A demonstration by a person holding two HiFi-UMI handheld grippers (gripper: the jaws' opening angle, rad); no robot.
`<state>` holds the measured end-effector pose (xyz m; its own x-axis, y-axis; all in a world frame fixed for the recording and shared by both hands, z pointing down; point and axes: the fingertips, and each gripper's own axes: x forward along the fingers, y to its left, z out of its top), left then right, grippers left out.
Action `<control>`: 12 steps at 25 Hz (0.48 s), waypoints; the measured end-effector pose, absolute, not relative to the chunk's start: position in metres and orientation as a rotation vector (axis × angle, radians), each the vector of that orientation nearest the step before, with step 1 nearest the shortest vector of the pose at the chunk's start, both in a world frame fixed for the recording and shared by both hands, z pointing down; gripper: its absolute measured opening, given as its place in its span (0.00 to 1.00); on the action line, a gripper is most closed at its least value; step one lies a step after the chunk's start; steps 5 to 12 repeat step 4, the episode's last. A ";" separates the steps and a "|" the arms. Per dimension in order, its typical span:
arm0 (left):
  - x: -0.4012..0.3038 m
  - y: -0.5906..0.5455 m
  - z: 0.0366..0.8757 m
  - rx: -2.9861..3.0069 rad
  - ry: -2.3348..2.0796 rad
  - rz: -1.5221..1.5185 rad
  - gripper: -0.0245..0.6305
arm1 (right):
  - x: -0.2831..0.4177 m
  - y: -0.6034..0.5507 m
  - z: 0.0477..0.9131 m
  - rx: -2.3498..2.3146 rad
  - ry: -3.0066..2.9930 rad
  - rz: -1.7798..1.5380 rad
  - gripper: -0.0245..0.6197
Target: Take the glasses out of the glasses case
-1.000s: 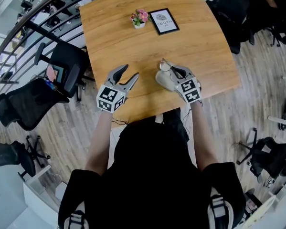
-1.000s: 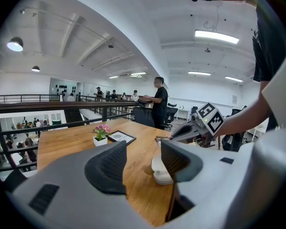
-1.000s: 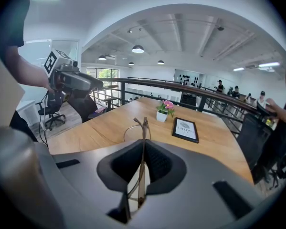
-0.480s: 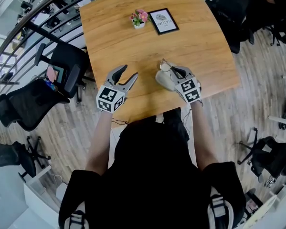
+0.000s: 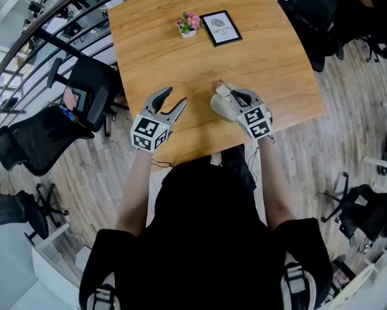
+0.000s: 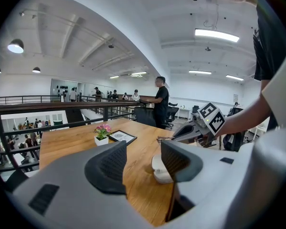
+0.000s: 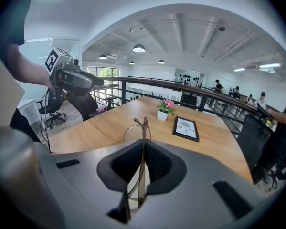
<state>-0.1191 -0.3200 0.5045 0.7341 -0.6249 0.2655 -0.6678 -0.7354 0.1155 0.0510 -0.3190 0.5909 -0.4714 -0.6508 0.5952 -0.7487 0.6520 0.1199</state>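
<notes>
Glasses point(image 7: 142, 128) are gripped by their thin frame between the clenched jaws of the right claw point(image 5: 237, 97), just above the pale glasses case point(image 5: 221, 110), which is laid on the wooden bench point(image 5: 167, 57). The left claw point(image 6: 139, 161) is held released and empty, left of the case.

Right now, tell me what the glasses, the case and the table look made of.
Glasses: thin metal, it seems; the wire-slim rim and arm have a dull brassy sheen.
Case: pale grey, matte, smooth rounded shell; hard plastic or leatherette, can't tell which.
Table: wood or wood-look laminate, satin finish; warm grain streaks run along it.
</notes>
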 end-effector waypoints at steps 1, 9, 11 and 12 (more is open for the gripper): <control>-0.119 -0.319 0.505 2.733 -1.030 0.311 0.40 | 0.051 -0.318 0.592 1.079 -2.255 0.207 0.07; -0.117 -0.316 0.507 2.732 -1.026 0.312 0.40 | 0.052 -0.316 0.594 1.079 -2.252 0.208 0.07; -0.117 -0.316 0.507 2.732 -1.026 0.312 0.40 | 0.052 -0.316 0.594 1.079 -2.252 0.208 0.07; -0.117 -0.316 0.507 2.732 -1.026 0.312 0.40 | 0.052 -0.316 0.594 1.079 -2.252 0.208 0.07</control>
